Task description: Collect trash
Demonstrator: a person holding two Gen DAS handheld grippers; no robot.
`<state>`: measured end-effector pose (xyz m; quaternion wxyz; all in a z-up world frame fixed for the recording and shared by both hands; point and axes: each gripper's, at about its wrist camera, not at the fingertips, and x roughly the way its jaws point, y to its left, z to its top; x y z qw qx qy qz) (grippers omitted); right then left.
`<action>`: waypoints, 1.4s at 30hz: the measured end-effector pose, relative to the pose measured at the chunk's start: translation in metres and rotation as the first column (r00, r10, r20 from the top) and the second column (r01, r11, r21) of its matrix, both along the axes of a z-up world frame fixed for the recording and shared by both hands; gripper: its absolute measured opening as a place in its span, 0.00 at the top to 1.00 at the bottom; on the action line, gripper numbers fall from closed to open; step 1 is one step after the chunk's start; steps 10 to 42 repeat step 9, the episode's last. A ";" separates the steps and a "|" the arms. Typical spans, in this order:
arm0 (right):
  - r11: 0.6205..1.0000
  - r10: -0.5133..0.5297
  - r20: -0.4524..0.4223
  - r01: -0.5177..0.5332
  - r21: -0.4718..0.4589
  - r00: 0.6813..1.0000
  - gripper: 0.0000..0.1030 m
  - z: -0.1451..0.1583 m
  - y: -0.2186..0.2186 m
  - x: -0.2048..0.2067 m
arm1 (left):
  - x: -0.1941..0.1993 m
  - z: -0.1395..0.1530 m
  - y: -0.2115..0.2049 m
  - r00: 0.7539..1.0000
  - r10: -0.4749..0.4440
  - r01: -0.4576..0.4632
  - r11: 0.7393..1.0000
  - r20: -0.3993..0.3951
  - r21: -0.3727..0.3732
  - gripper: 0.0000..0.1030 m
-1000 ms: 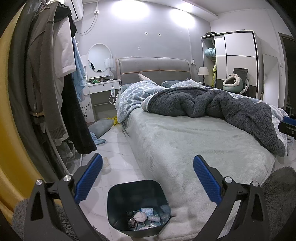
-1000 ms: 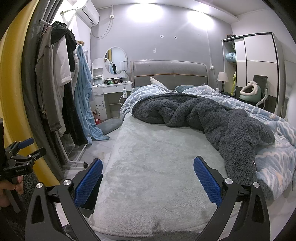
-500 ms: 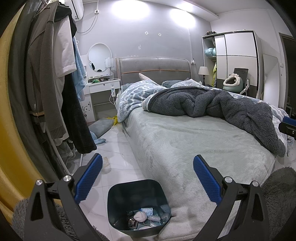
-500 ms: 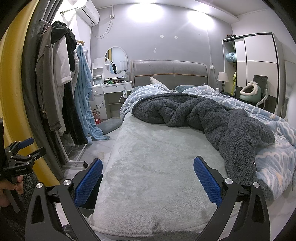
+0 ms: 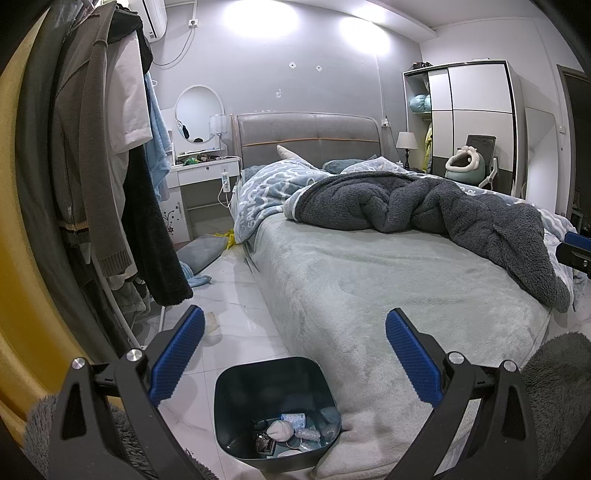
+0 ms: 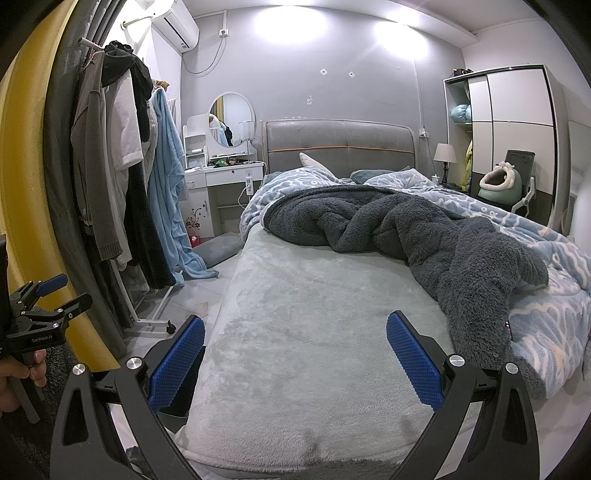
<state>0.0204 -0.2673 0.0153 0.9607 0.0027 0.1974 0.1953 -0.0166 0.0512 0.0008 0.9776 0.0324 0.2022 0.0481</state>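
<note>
Pale tiled floor (image 5: 236, 295) under a dark bin (image 5: 275, 410); bed (image 6: 314, 332) beneath a grey fleece blanket (image 6: 424, 236)

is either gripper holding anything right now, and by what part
Nothing is held. The left gripper and the right gripper both stand wide open with empty blue pads. The dark blue plastic trash bin sits on the floor, ungrasped.

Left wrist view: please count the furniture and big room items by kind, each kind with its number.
Bed: 1
Trash bin: 1
Wardrobe: 1
Dressing table: 1
Round mirror: 1
Bedside lamp: 1
Air conditioner: 1
Total: 7
</note>
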 end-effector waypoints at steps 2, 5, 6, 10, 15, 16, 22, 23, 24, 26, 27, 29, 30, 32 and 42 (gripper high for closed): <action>1.000 0.000 0.000 0.000 -0.001 1.000 0.03 0.000 0.000 0.000 | 0.000 0.000 0.000 1.000 -0.002 0.002 1.000 -0.001 -0.001 0.03; 1.000 0.000 0.000 0.000 0.000 1.000 0.03 0.000 0.000 0.000 | 0.000 -0.001 0.000 1.000 -0.002 0.002 1.000 -0.003 -0.001 0.03; 1.000 0.000 0.000 0.000 0.000 1.000 0.03 0.000 0.000 0.000 | 0.000 -0.001 0.000 1.000 -0.003 0.003 1.000 -0.003 -0.001 0.03; 1.000 0.000 0.000 0.000 0.000 1.000 0.03 0.000 0.000 0.000 | 0.000 -0.001 0.000 1.000 -0.002 0.002 1.000 -0.002 -0.001 0.03; 1.000 0.000 0.000 0.000 0.000 1.000 0.03 0.000 0.000 0.000 | 0.000 -0.001 0.000 1.000 -0.002 0.002 1.000 -0.002 -0.001 0.03; 1.000 0.000 0.000 0.000 0.000 1.000 0.03 0.000 0.000 0.000 | 0.000 -0.001 0.000 1.000 -0.002 0.002 1.000 -0.002 -0.001 0.03; 1.000 0.000 0.000 0.000 0.000 1.000 0.03 0.000 0.000 0.000 | 0.000 -0.001 0.000 1.000 -0.002 0.002 1.000 -0.002 -0.001 0.03; 1.000 0.000 0.000 0.000 0.000 1.000 0.03 0.000 0.000 0.000 | 0.000 -0.001 0.000 1.000 -0.002 0.002 1.000 -0.002 -0.001 0.03; 1.000 0.000 0.000 0.000 0.000 1.000 0.03 0.000 0.000 0.000 | 0.000 -0.001 0.000 1.000 -0.002 0.002 1.000 -0.002 -0.001 0.03; 1.000 0.000 0.000 0.000 0.000 1.000 0.03 0.000 0.000 0.000 | 0.000 -0.001 0.000 1.000 -0.002 0.002 1.000 -0.002 -0.001 0.03; 1.000 0.000 0.000 0.000 0.000 1.000 0.03 0.000 0.000 0.000 | 0.000 -0.001 0.000 1.000 -0.002 0.002 1.000 -0.002 -0.001 0.03; 1.000 0.000 0.000 0.000 0.000 1.000 0.03 0.000 0.000 0.000 | 0.000 -0.001 0.000 1.000 -0.002 0.002 1.000 -0.002 -0.001 0.03; 1.000 0.000 0.000 0.000 0.000 1.000 0.03 0.000 0.000 0.000 | 0.000 -0.001 0.000 1.000 -0.002 0.002 1.000 -0.002 -0.001 0.03; 1.000 0.000 0.000 0.000 0.000 1.000 0.03 0.000 0.000 0.000 | 0.000 -0.001 0.000 1.000 -0.002 0.002 1.000 -0.002 -0.001 0.03; 1.000 0.000 0.000 0.000 0.000 1.000 0.03 0.000 0.000 0.000 | 0.000 -0.001 0.000 1.000 -0.002 0.002 1.000 -0.002 -0.001 0.03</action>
